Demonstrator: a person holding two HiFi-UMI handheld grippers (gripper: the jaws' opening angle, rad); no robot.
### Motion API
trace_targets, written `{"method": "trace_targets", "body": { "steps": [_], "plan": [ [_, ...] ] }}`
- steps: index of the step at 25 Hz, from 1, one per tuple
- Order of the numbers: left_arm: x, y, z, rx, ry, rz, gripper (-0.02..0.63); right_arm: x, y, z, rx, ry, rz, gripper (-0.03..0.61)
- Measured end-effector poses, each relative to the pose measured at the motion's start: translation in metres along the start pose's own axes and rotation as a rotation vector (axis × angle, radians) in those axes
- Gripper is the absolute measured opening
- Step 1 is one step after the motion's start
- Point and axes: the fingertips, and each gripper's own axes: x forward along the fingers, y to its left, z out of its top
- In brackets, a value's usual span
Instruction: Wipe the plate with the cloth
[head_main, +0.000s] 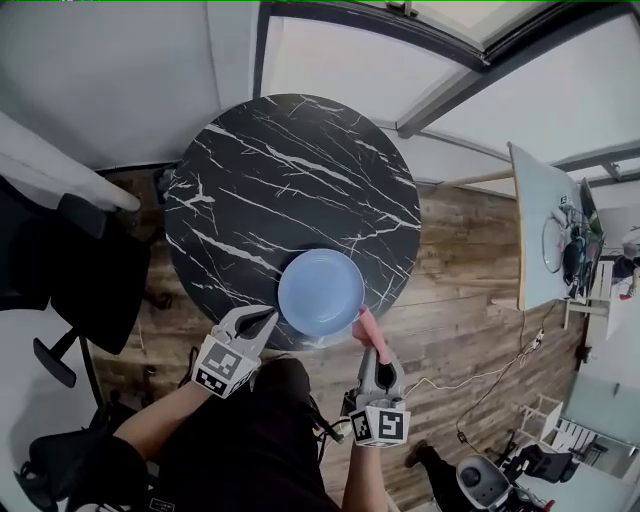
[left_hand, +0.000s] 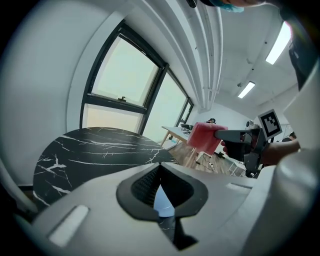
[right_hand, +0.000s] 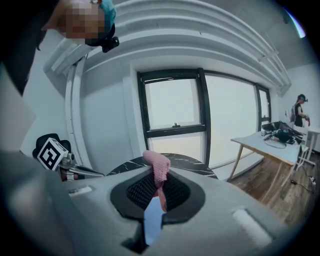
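A pale blue plate (head_main: 320, 290) sits empty at the near edge of a round black marble surface (head_main: 290, 180) veined with white, as a person stands over it with a gripper in each hand. The plate lies flat, just inside the rim of the surface, between the two tools.

The left gripper (head_main: 268, 317) has its jaws pressed together with nothing between them. Its tips point at the plate's near-left rim from just beside it; whether they touch cannot be told. The left gripper view shows a sliver of the plate through the slot below the closed jaws.

The right gripper (head_main: 368, 343) is clamped on a pink cloth (head_main: 366, 323), which bunches up above its tips. Cloth and gripper hang at the plate's near-right rim, beside the edge of the surface. In the right gripper view the cloth runs down between the dark ribbed pads (right_hand: 137, 189), with the blue of the plate showing under it.

A black office chair (head_main: 80, 270) stands to the left on the wooden floor (head_main: 480, 300), and a light desk (head_main: 540, 230) cluttered with equipment stands well apart on the right. Large dark-framed windows (right_hand: 175, 110) fill the wall beyond.
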Motion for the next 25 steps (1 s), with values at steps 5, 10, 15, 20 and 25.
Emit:
{"method": "trace_targets", "body": {
  "steps": [5, 10, 15, 20, 25],
  "plan": [
    [0.022, 0.024, -0.032, -0.009, 0.083, 0.043, 0.002, 0.031, -0.012, -0.021, 0.006, 0.033, 0.036, 0.021],
    [0.053, 0.043, -0.069, -0.079, 0.161, 0.092, 0.014, 0.065, -0.027, -0.049, 0.013, 0.073, 0.088, 0.021],
    [0.076, 0.05, -0.103, -0.194, 0.2, 0.104, 0.11, 0.086, -0.043, -0.071, -0.051, 0.108, 0.126, 0.021],
    [0.095, 0.063, -0.129, -0.269, 0.239, 0.151, 0.169, 0.113, -0.047, -0.084, -0.118, 0.137, 0.175, 0.021],
    [0.109, 0.063, -0.151, -0.335, 0.307, 0.142, 0.229, 0.134, -0.042, -0.086, -0.237, 0.139, 0.237, 0.021]
  ]
}}
